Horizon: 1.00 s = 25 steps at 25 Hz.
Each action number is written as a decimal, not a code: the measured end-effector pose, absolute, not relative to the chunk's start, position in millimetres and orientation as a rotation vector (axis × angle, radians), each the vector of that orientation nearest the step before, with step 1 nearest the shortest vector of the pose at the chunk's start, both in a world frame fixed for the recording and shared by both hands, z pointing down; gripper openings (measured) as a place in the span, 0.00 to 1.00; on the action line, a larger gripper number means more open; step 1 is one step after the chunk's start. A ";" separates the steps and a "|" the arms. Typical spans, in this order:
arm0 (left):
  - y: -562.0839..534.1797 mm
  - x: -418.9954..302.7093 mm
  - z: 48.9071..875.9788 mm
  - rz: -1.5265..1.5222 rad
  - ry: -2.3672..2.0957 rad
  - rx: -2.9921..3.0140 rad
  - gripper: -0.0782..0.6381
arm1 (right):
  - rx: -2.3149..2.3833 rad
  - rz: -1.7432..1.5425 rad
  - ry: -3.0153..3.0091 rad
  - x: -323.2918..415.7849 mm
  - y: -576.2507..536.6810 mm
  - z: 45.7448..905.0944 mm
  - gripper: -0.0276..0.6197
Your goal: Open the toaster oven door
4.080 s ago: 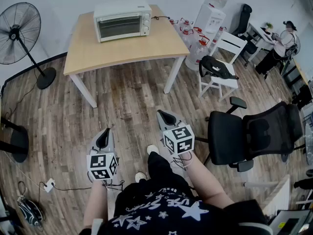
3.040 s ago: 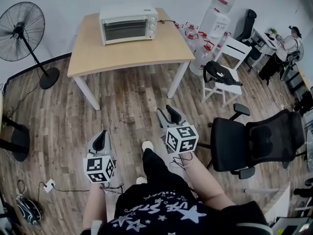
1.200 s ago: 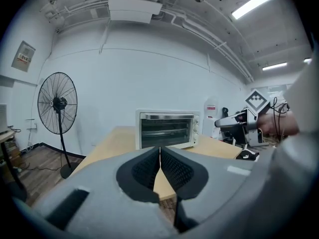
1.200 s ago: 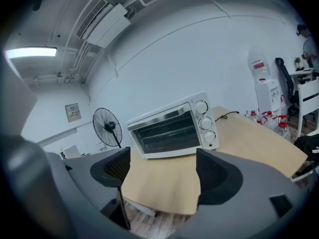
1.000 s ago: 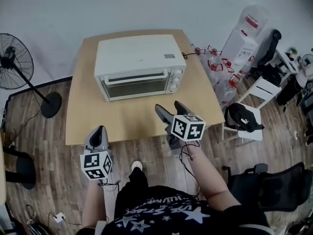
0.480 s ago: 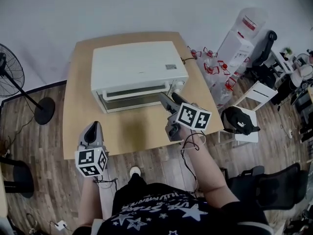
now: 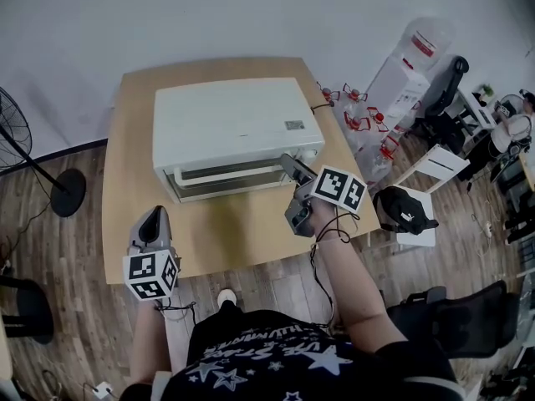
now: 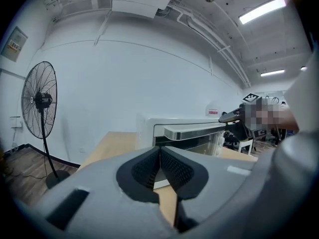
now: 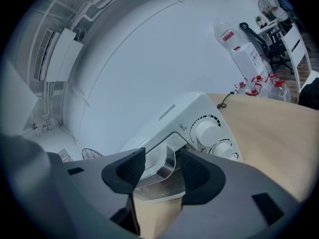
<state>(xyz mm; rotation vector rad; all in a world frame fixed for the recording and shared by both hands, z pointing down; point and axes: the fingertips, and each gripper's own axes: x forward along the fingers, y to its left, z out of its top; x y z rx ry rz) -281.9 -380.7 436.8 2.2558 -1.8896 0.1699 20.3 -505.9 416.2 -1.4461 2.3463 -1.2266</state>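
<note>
Right tongs (image 9: 163,168) closing around the smooth, rounded door handle (image 7: 226,173); ribbed left tongs (image 8: 160,156) pressed together.

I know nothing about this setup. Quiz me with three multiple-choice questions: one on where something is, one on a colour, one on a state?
1. Where does the toaster oven stand? A floor; B wooden table; C chair.
2. Its casing is: A black; B white; C red.
3. The left hand-held gripper has its jaws: A together; B wide apart; C gripping a cup.
Answers: B, it rests on the tabletop; B, its top and sides are white; A, the pads meet with nothing between.
</note>
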 end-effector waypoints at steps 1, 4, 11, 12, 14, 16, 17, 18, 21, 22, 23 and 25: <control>-382.4 -283.1 437.7 0.170 -1.888 2.254 0.14 | -1.441 -1.251 2.334 19.9 -507.9 418.4 0.35; -386.5 -286.5 440.4 0.167 -1.883 2.247 0.14 | -1.425 -1.304 2.304 17.7 -512.4 423.5 0.31; -388.0 -290.7 448.9 0.175 -1.869 2.240 0.14 | -1.430 -1.296 2.310 16.3 -515.1 425.0 0.29; -387.1 -290.2 449.0 0.177 -1.867 2.241 0.14 | -1.438 -1.292 2.315 16.4 -514.4 424.6 0.29; -384.6 -288.5 448.2 0.179 -1.863 2.245 0.14 | -1.449 -1.283 2.325 16.8 -512.2 424.0 0.29; -381.3 -286.3 447.4 0.182 -1.859 2.251 0.14 | -1.453 -1.277 2.339 17.2 -508.4 424.3 0.29; -379.2 -285.1 447.3 0.185 -1.857 2.254 0.14 | -1.454 -1.273 2.350 17.3 -505.7 424.7 0.29; -376.6 -284.2 447.4 0.188 -1.856 2.255 0.14 | -1.457 -1.270 2.362 17.2 -502.6 425.4 0.29; -367.6 -281.1 448.7 0.195 -1.857 2.254 0.14 | -1.463 -1.257 2.396 17.9 -490.9 428.7 0.29; -364.4 -279.4 448.9 0.196 -1.859 2.252 0.14 | -1.465 -1.250 2.407 19.1 -486.7 429.7 0.29; -361.0 -277.6 449.2 0.197 -1.862 2.250 0.14 | -1.469 -1.242 2.417 20.6 -482.4 430.8 0.29; -353.0 -273.9 449.8 0.204 -1.868 2.246 0.14 | -1.480 -1.220 2.444 23.4 -473.3 433.7 0.29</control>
